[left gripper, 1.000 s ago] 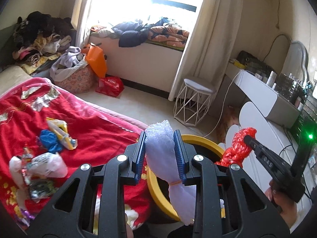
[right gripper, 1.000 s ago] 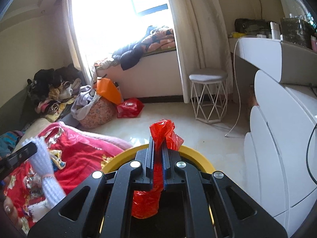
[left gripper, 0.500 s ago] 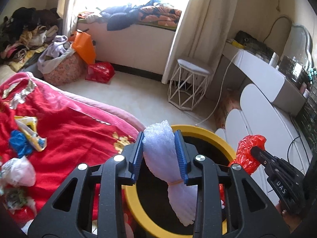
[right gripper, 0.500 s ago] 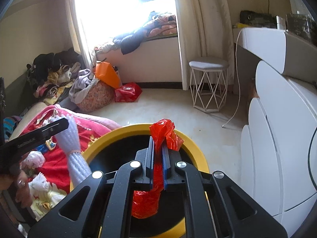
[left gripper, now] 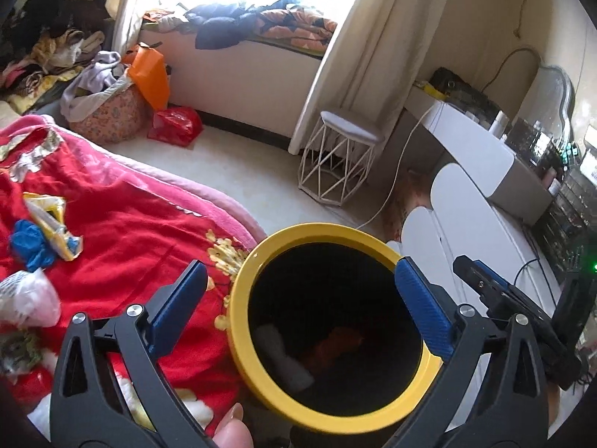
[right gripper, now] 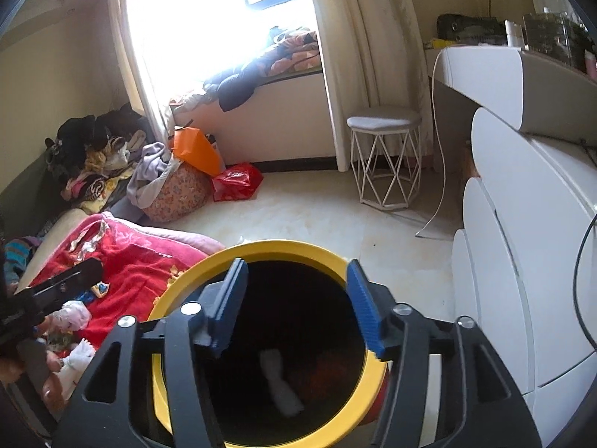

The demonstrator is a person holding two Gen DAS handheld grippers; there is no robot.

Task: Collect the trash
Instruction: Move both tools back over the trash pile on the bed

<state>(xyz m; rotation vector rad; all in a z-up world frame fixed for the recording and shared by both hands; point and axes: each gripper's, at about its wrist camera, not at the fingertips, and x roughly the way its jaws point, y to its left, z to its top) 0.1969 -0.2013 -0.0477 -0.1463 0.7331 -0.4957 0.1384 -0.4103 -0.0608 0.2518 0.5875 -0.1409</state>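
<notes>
Hovering over the yellow bin (left gripper: 337,233), the left gripper (left gripper: 298,302) and right gripper (right gripper: 296,304) gape wide and empty, positioned so litter drops straight in; white wrap (right gripper: 278,382) and red plastic (left gripper: 341,339) lie inside, more trash (left gripper: 48,224) waits on the bed (left gripper: 141,224).

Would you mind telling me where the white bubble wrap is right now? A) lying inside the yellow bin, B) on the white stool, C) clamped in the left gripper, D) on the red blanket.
A: the bubble wrap lies at the bottom of the bin beside the red bag, and the left gripper is open with nothing between its fingers.
</notes>
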